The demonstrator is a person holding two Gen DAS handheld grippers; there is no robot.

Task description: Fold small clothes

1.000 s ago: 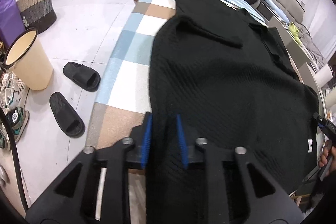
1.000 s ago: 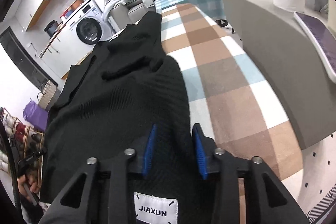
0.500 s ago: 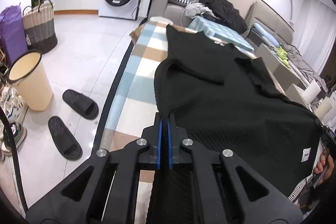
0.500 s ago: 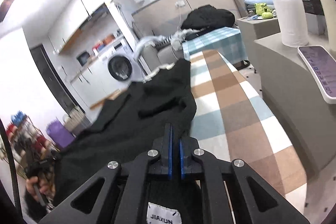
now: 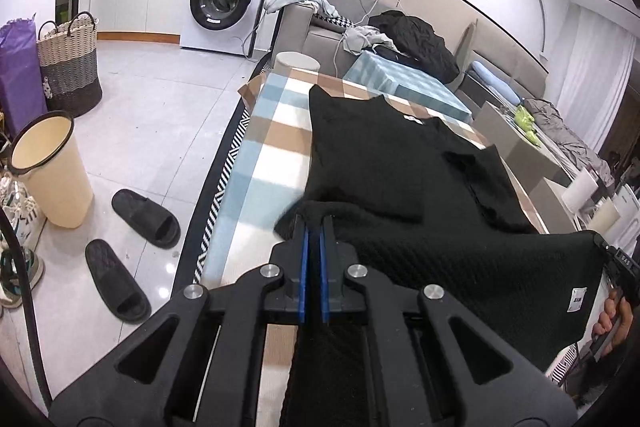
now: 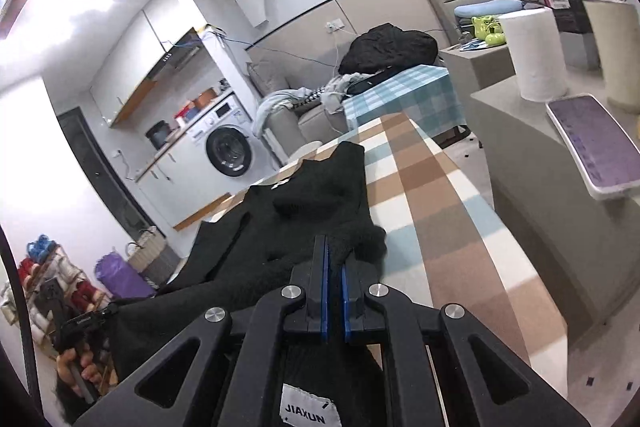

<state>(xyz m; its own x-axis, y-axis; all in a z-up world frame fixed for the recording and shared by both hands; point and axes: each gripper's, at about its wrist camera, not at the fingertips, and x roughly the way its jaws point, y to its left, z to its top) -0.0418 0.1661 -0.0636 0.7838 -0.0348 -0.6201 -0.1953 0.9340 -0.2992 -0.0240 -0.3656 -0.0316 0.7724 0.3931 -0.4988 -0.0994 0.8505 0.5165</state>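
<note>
A black knit sweater (image 5: 400,163) lies lengthwise on a table under a checked cloth (image 5: 264,151), collar at the far end. My left gripper (image 5: 314,227) is shut on the sweater's near hem at its left corner, and that hem hangs lifted off the cloth. The right gripper (image 6: 334,249) is shut on the same hem at the right corner of the sweater (image 6: 316,211). Between the two grips the fabric stretches in a raised band. A white label (image 6: 306,407) hangs below the right jaws. Each view shows the other gripper held in a hand at the frame's edge.
On the floor left of the table are two black slippers (image 5: 144,211), a cream bin (image 5: 52,171) and a woven basket (image 5: 70,67). A grey counter (image 6: 532,163) with a paper roll (image 6: 532,55) and a scale (image 6: 592,143) flanks the table's right side. A sofa with clothes stands beyond.
Both grippers went from open around the hem to shut on it, then rose and tipped up. The near hem has come off the cloth with them.
</note>
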